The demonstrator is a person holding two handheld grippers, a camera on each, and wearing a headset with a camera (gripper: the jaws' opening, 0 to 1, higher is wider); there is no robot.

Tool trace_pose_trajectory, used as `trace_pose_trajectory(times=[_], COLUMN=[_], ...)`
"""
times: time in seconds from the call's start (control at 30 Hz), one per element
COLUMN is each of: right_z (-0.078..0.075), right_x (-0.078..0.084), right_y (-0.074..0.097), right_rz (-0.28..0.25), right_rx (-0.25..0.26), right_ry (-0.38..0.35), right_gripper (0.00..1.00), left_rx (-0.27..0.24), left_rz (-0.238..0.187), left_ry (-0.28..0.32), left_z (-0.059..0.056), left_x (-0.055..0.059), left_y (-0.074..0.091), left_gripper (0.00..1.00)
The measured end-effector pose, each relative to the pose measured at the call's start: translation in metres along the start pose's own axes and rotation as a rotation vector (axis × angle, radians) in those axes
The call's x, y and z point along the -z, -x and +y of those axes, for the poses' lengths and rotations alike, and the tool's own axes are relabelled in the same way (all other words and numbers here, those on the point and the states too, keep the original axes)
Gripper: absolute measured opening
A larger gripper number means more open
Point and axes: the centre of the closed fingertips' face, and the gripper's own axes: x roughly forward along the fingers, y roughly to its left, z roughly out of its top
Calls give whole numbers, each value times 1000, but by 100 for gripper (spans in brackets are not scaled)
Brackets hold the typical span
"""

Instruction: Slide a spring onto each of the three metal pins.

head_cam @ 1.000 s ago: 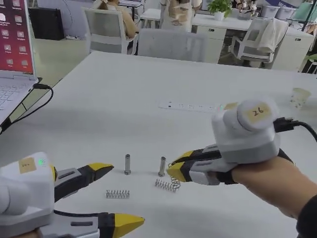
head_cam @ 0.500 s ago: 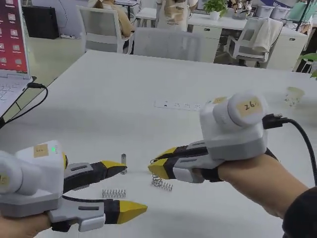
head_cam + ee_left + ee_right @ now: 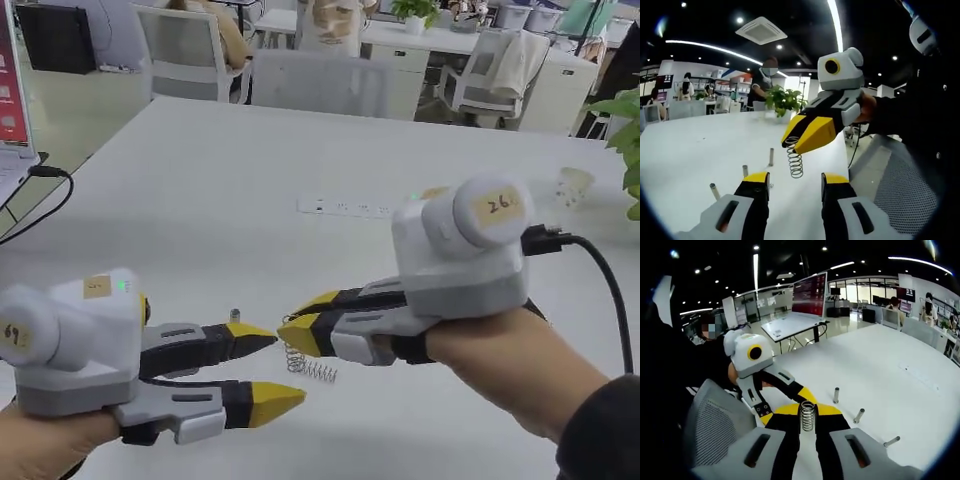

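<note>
My right gripper (image 3: 298, 332) reaches in from the right, shut on the top end of a small wire spring (image 3: 293, 357). In the left gripper view the spring (image 3: 795, 163) hangs upright from the right gripper (image 3: 791, 143), above the white table. My left gripper (image 3: 268, 371) stands open just left of it, nothing between its jaws. Three short metal pins (image 3: 771, 156) (image 3: 745, 171) (image 3: 714, 191) stand in a row on the table; they are bare. The right gripper view shows the spring (image 3: 808, 416) between its own jaws (image 3: 808, 412), the pins (image 3: 836, 395) to the right.
A white power strip (image 3: 345, 208) lies mid-table. A paper cup (image 3: 573, 187) stands at the far right, beside plant leaves (image 3: 625, 120). A black cable (image 3: 40, 200) trails at the left edge. Chairs (image 3: 320, 85) stand beyond the far edge.
The right gripper has moved left and lifted the spring off the table. The left gripper has come up and right towards it, covering the second spring and most of the pins.
</note>
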Motion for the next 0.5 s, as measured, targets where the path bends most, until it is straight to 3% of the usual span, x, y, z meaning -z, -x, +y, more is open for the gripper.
trace_pose_trajectory(times=[0.17,0.5], right_z=[3,8], right_x=[1,2], right_y=[-2,-4], right_rz=[1,-5], right_rx=[-9,-31], right_ry=[-4,-22], right_gripper=[8,8], left_rx=[17,19], left_rz=[-3,-12], left_ry=[-8,8], left_z=[-4,-1], left_x=[1,2], left_y=[-3,-4], left_gripper=[24,15])
